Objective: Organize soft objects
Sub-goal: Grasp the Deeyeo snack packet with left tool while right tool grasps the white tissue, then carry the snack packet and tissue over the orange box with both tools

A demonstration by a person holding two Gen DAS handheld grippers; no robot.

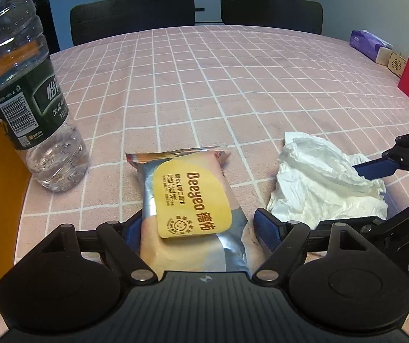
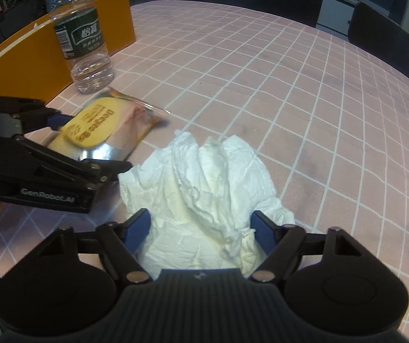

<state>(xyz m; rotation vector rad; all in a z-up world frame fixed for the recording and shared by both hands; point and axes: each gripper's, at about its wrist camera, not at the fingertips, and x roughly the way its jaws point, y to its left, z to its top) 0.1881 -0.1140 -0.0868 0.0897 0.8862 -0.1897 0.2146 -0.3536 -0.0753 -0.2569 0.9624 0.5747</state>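
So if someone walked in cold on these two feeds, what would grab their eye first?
Probably the silver wet-wipes pack with the yellow label, lying on the pink checked tablecloth between the left gripper's open jaws. Just right of it, the crumpled white tissue sits between the right gripper's open jaws. A clear plastic water bottle with a green label stands at left, before an orange box.

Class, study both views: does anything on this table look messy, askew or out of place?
The white tissue lies crumpled and bunched on the pink tablecloth, right of the wet-wipes pack, which sits flat. The water bottle stands upright; nothing is spilled.
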